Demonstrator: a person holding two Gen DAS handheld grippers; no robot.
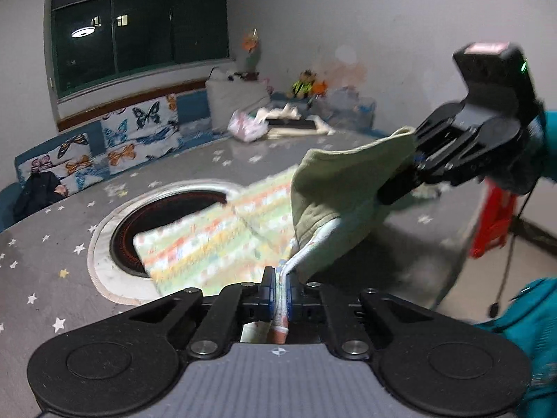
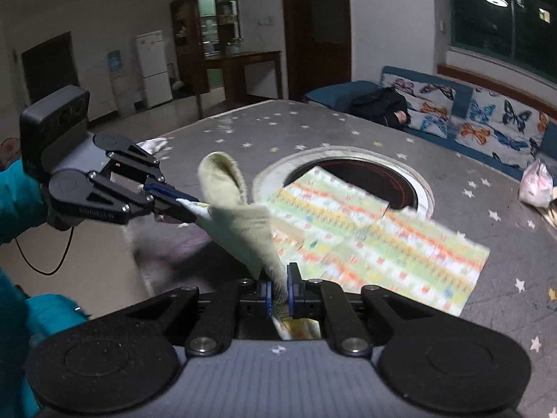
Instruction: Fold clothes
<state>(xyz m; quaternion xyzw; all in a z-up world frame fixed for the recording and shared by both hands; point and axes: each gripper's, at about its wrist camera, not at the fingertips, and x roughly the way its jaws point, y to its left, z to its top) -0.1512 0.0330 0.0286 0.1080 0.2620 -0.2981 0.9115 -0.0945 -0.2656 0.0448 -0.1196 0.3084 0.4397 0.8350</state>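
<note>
Garment (image 1: pixel 222 240) soft, light, droopy – left gripper (image 1: pixel 278 292) & right gripper (image 2: pixel 278 292) both pinch its near edge at frame bottom, best hold: hem corners.

Striped pastel garment (image 2: pixel 376 240), half-lifted, draped.

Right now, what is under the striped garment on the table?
Under the striped garment lies the grey star-printed table cover and part of a round dark opening. The covered part of that opening cannot be seen.
</note>
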